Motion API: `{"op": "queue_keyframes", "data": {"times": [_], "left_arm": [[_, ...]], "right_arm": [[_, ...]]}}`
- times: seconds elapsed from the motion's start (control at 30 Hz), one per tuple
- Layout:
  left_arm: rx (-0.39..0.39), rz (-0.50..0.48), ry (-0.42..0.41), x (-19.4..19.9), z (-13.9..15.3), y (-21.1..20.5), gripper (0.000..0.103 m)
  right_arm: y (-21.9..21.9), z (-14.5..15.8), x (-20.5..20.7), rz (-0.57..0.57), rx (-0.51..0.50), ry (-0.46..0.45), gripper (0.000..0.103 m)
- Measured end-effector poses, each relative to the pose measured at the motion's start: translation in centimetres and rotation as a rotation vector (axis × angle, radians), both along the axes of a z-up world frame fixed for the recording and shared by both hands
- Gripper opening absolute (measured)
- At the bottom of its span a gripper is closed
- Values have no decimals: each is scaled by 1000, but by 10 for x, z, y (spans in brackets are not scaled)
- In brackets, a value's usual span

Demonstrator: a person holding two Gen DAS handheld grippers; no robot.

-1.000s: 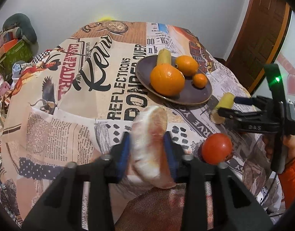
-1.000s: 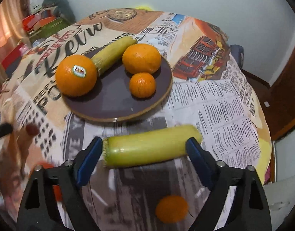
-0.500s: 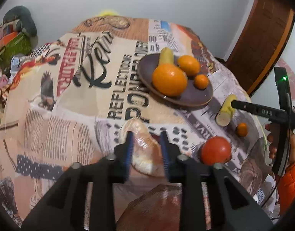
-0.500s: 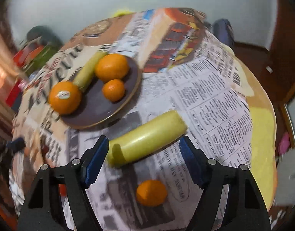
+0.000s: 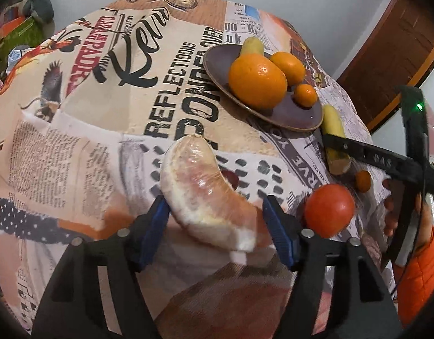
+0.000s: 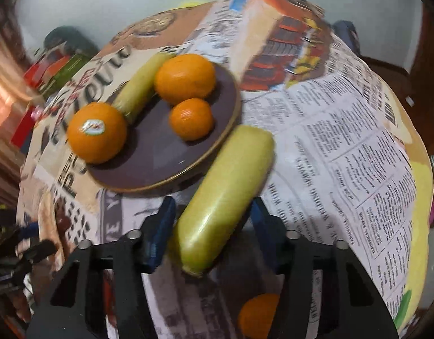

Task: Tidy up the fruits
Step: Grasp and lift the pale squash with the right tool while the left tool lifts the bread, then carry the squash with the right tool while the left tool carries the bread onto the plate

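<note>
Soft, even indoor light; heavy fisheye bending and dark corners.
Right view smeared by motion blur; left view sharper, with glare on the plate point(image 5: 298, 113).

Both views look forward along their own fingers and down onto the cloth-covered counter point(image 5: 109, 113) from close above. The left wrist camera sits at the near edge, facing across the counter toward the far wall, with the plate point(image 5: 217, 65) in its upper right. The right wrist camera looks in from the other side, much nearer the same plate point(image 6: 160, 166). The left view also catches the right gripper point(image 5: 344, 148) at its right edge.
</note>
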State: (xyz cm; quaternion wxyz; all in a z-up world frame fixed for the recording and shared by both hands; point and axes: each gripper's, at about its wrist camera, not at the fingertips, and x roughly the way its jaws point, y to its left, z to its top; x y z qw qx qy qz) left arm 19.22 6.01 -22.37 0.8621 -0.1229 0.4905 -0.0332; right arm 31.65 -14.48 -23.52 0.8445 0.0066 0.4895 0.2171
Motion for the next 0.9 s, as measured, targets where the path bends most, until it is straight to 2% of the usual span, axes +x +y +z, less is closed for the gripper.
{"op": "queue_keyframes", "data": {"times": [0.1,0.13,0.17,0.2,0.27,0.57,0.77,0.9], "left_arm": [[20,10,-11,4,-2,-5,67],[31,13,-18,4,-2,-5,64],[50,20,-24,4,-2,-5,51],[73,25,-29,4,-2,-5,49],[51,29,-39,1,0,-1,46],[83,24,-90,-8,15,1,45],[96,34,-143,-8,33,5,45],[108,38,-185,-3,49,7,45]], "right_arm": [[-1,1,-7,16,-11,-18,47],[-4,0,-9,17,-3,-17,45],[-7,0,-11,14,5,-16,44],[-10,0,-12,9,8,-18,42],[-12,1,-12,7,0,-30,40],[-13,-7,12,-30,29,30,40],[-17,1,5,-43,34,0,36],[-25,16,-5,-38,54,-44,35]]}}
